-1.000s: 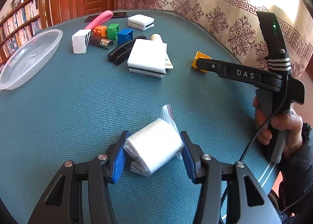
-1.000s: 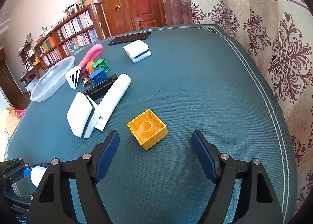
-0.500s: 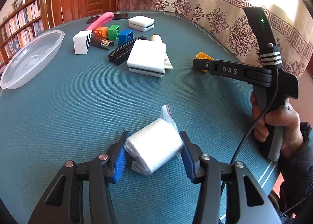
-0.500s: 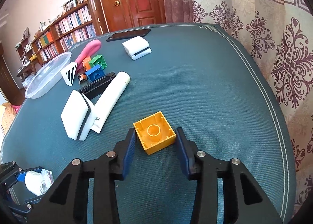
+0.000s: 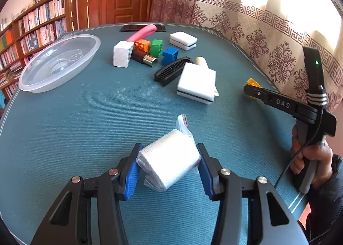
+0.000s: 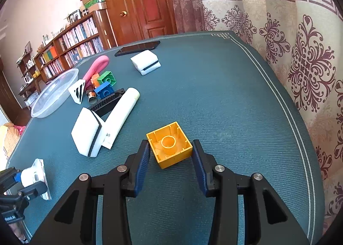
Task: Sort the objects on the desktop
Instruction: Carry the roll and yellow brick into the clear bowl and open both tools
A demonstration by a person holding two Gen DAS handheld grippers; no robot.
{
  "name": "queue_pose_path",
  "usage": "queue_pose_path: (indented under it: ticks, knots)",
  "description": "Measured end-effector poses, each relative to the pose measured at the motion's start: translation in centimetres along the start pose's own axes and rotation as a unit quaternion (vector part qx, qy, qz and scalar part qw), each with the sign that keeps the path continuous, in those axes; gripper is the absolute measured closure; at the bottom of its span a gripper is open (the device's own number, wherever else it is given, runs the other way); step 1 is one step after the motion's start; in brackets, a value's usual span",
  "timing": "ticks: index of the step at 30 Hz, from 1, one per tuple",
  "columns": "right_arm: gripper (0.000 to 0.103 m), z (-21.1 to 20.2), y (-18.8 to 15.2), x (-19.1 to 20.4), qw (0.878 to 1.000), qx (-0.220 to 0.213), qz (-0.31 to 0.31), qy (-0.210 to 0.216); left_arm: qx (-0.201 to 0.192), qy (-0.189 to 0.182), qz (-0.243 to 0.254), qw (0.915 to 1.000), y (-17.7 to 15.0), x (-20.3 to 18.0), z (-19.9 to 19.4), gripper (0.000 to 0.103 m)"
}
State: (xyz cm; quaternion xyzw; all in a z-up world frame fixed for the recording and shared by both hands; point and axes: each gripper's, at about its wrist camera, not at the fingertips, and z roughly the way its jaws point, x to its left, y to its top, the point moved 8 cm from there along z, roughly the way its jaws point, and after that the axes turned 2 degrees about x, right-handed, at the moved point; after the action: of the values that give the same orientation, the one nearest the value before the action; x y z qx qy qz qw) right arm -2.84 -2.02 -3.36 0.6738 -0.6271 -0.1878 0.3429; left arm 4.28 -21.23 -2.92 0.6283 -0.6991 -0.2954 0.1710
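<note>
Teal ribbed matting covers the whole table (image 6: 225, 86), a surface with enough grip to keep small things from sliding when a claw closes on them. At its far left edge sits a clear plastic bowl (image 5: 57, 63), empty as far as can be seen, and most likely the place the sorted pieces are meant to go. Beside it lies the unsorted cluster, crowded together: a large white sponge block (image 5: 197, 83) resting against a white tube (image 6: 122, 116), a black comb-like piece (image 5: 172, 70), a smaller white sponge (image 5: 183, 40), a pink foam roll (image 5: 142, 32), and green (image 5: 156, 48), blue (image 5: 170, 55) and orange (image 5: 142, 44) bricks. Nearer the person, the left gripper (image 5: 168, 168) has its blue pads pressed on either side of a plastic-wrapped white roll (image 5: 169, 159), closed on it, though the roll looks to be low over the mat and I cannot tell whether it is lifted. The right gripper (image 6: 170, 155) brackets a yellow brick (image 6: 170, 145) lying hollow side up; its pads stand at the brick's side walls, narrowed close to its width, but contact cannot be confirmed. Squaring up to the flat walls suits a firm pinch.
</note>
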Motion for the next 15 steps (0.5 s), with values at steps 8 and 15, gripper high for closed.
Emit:
queue_pose_path:
  ticks: [8,15]
  knots:
    - [0.060,-0.7,-0.2,0.8,1.000,-0.002,-0.003,0.003,-0.025,0.039,-0.059,0.9971,1.3,6.1,-0.9,0.049]
    - [0.060,-0.8,-0.6,1.7,1.000,0.006,-0.003,0.009,-0.055,0.077,-0.086,0.9919,3.0,11.0,-1.5,0.049]
